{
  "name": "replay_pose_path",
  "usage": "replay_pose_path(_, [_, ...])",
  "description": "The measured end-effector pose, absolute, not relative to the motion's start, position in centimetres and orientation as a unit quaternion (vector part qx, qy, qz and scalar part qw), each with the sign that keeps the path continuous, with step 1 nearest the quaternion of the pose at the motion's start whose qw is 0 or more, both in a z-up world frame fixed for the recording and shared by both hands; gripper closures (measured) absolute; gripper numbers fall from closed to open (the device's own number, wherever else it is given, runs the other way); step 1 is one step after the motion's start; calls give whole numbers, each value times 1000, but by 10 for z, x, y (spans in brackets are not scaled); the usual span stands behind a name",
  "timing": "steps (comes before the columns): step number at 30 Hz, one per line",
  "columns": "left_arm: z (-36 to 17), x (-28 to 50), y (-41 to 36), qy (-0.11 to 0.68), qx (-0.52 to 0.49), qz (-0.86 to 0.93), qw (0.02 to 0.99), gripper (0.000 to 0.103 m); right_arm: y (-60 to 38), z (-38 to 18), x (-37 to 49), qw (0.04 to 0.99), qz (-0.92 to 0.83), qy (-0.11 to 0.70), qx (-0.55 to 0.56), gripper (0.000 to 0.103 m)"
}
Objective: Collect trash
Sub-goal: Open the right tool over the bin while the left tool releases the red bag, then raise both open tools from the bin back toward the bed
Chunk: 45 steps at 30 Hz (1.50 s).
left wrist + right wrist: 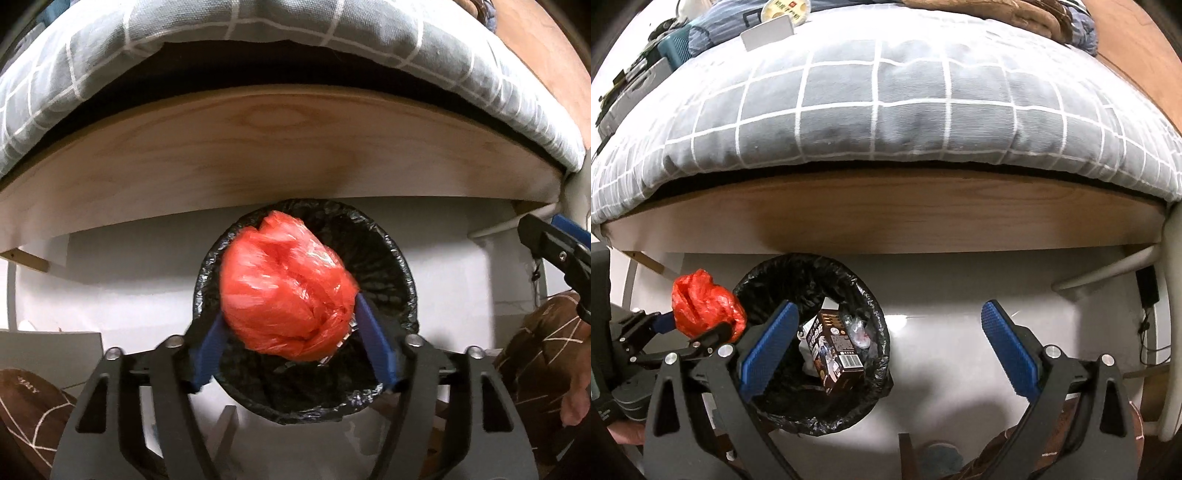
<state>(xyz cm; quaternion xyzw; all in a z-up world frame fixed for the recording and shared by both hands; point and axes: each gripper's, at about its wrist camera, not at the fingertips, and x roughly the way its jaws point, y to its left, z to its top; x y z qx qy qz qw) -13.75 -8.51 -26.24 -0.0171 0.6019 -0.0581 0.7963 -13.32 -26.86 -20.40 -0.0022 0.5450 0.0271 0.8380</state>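
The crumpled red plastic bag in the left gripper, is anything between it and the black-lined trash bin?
Nothing visible. The crumpled red plastic bag hangs over the open black-lined trash bin, held by the left gripper.

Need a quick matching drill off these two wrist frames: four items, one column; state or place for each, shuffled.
Items:
1. red plastic bag
2. brown carton
3. right gripper
4. checked grey bedding

States:
A. open, holding nothing
B. lying inside the black-lined bin
C. on the bed, above the wooden side board
D. clamped in the left gripper over the bin

Pairs: 1-D, 2-B, 3-A, 4-C
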Motion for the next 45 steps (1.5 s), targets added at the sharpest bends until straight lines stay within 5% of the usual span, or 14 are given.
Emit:
replay_pose_path(3, [-262, -138, -84, 596, -12, -51, 801, 16, -265, -206, -133, 837, 30, 546, -7, 8])
replay_pose_path(9, [-254, -139, -76, 586, -18, -42, 809, 8, -266, -206, -134, 839, 29, 543, -8, 8])
replay_pose_path(28, [-145, -131, -3, 518, -56, 6, 854, 6, -242, -110, -117, 877, 50, 478, -21, 8])
replay_pose_path(45, [-71, 14, -33, 478, -68, 17, 876, 6, -271, -46, -11, 906, 35, 421, -19, 8])
